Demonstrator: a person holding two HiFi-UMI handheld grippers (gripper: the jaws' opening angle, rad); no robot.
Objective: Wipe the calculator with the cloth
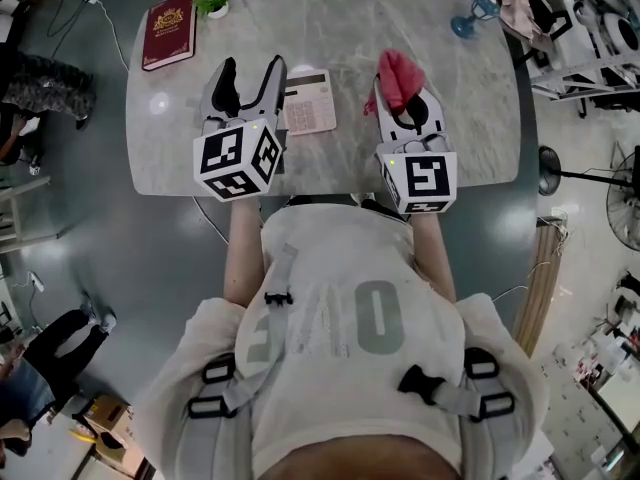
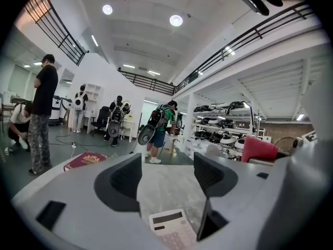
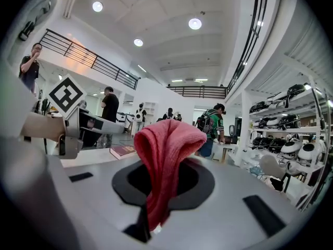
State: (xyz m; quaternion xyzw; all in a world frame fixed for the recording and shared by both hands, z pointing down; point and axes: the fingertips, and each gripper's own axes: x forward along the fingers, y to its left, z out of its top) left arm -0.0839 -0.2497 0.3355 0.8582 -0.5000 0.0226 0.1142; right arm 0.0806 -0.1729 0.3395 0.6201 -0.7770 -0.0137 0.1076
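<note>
The pale calculator (image 1: pixel 308 101) lies flat on the grey marble table (image 1: pixel 350 28), just right of my left gripper (image 1: pixel 250 76). That gripper stands open with nothing between its fingers; in the left gripper view the calculator (image 2: pixel 171 228) shows low down, under the right jaw. My right gripper (image 1: pixel 405 96) is shut on the red cloth (image 1: pixel 398 76), which bunches up above its jaws. In the right gripper view the cloth (image 3: pixel 166 155) hangs folded between the jaws of the right gripper (image 3: pixel 164 178) and hides what is ahead. The cloth is to the right of the calculator, apart from it.
A maroon book (image 1: pixel 169 30) and a small green plant (image 1: pixel 211 1) sit at the table's far left. A blue glass object (image 1: pixel 468 20) stands at the far right corner. People stand on the floor beyond the table, and shelves line the right.
</note>
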